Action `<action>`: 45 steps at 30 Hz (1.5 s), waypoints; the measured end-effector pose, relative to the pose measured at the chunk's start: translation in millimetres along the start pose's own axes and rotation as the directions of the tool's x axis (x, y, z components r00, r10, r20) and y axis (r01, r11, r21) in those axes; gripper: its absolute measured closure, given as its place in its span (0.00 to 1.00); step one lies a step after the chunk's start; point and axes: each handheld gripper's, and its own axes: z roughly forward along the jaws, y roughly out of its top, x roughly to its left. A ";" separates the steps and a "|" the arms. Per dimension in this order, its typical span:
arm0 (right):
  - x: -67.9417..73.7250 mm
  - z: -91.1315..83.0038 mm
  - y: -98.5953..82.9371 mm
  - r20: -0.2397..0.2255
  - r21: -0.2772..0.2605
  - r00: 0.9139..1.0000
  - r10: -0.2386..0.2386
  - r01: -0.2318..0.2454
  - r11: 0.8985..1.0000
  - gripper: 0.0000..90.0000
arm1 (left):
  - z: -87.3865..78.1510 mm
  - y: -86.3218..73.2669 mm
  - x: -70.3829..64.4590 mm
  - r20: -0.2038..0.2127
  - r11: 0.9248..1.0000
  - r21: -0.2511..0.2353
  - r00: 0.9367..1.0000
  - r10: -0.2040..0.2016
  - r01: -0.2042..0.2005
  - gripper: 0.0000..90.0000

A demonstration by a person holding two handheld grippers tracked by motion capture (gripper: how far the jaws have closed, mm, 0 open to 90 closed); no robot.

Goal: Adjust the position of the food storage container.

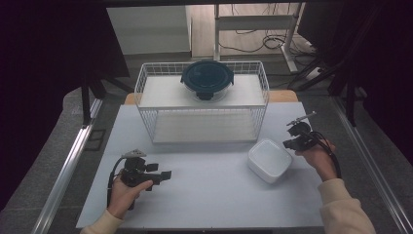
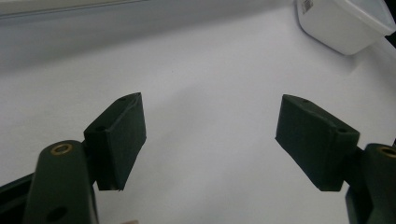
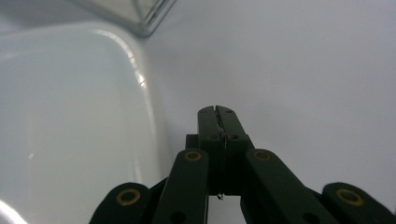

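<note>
Hovering beside glossy, rounded-square white container (image 1: pixel 269 160): pressed-together right tongs (image 3: pixel 217 110).

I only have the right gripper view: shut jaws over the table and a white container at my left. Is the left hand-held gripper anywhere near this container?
Observer: No. The left hand-held gripper is over the table's near-left part, well apart from the white container.
Operator: Is it open or shut?
Observer: Open; in the left gripper view its jaws stand wide apart with nothing between them.
Operator: What's that wire corner at the top of my view?
Observer: A white wire basket behind the container, with a round dark-lidded glass container on its upper shelf.
</note>
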 end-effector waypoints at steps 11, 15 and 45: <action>30.7 -11.7 -18.5 -0.048 0.028 0.998 -0.033 0.034 0.999 0.99 | 1.2 0.2 -1.4 0.002 1.000 0.004 1.000 0.002 -0.002 0.26; 40.4 -12.9 -25.4 -0.080 0.021 0.996 -0.036 0.038 0.999 0.99 | 1.3 0.1 -1.3 0.001 1.000 0.005 1.000 0.003 -0.003 0.26; 139.6 3.9 -25.2 -0.332 -0.075 0.932 -0.143 0.125 0.989 0.99 | 0.3 -0.2 -4.0 0.008 1.000 0.004 1.000 0.000 0.000 0.27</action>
